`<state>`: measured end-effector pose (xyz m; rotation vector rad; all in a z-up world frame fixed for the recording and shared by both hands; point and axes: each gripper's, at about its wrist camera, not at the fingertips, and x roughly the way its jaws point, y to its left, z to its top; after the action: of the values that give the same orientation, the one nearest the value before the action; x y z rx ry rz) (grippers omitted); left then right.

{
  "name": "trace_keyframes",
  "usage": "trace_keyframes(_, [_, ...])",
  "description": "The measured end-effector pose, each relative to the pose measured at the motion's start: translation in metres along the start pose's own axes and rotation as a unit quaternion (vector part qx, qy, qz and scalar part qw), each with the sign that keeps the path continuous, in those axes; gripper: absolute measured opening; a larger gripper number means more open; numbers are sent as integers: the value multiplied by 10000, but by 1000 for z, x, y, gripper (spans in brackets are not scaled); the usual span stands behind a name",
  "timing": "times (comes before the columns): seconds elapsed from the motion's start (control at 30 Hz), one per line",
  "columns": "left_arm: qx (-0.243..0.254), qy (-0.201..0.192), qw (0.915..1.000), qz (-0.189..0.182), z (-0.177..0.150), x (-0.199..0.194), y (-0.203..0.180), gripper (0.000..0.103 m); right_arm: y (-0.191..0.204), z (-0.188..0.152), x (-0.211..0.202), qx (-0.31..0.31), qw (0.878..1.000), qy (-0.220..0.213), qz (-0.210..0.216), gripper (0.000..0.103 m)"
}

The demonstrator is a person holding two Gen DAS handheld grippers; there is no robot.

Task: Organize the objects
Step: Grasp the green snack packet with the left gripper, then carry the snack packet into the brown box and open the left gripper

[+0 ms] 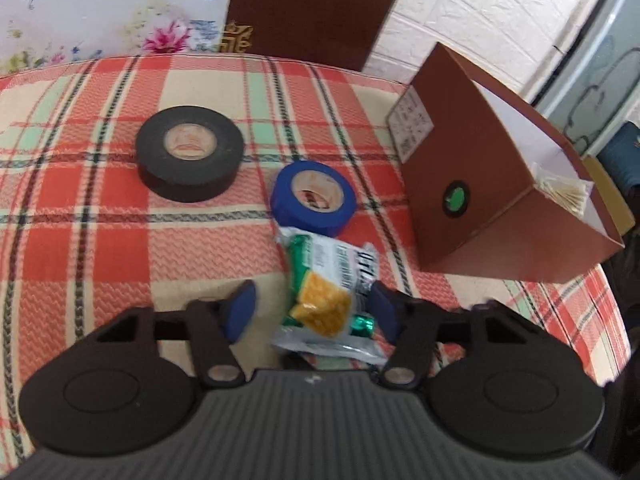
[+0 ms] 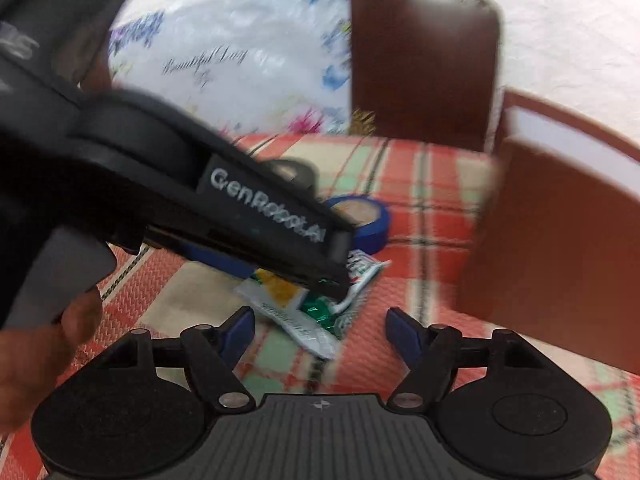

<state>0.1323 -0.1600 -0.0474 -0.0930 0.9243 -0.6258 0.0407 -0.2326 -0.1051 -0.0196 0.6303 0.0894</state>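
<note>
Snack packet [image 1: 334,300] between parted left gripper [image 1: 312,308] fingers, touching one

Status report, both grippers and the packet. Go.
Left gripper open, straddling snack packet. Right gripper open, empty. Blue tape just beyond packet; brown box to the right.

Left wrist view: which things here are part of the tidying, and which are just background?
Job:
- snack packet, between the left hand-held gripper fingers
- blue tape
- black tape
- brown box, open, some sticks already in it

Background:
- checked cloth
- floral sheet
- dark board
</note>
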Motion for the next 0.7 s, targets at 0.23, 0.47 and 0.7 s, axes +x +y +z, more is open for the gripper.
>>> trace_keyframes(0.23, [202, -465, 9986, -129, 4, -37, -16, 35, 10, 4, -17, -222, 9974, -674, -109, 43])
trace_keyframes(0.47, [759, -1217, 9876, -631, 33, -80, -70, 35, -5, 27, -71, -348, 9762, -1912, -962, 44])
trace_keyframes(0.7, [1254, -1249, 9806, -841, 60, -45, -130, 36, -73, 46, -82, -43, 9684, -2007, -1480, 46])
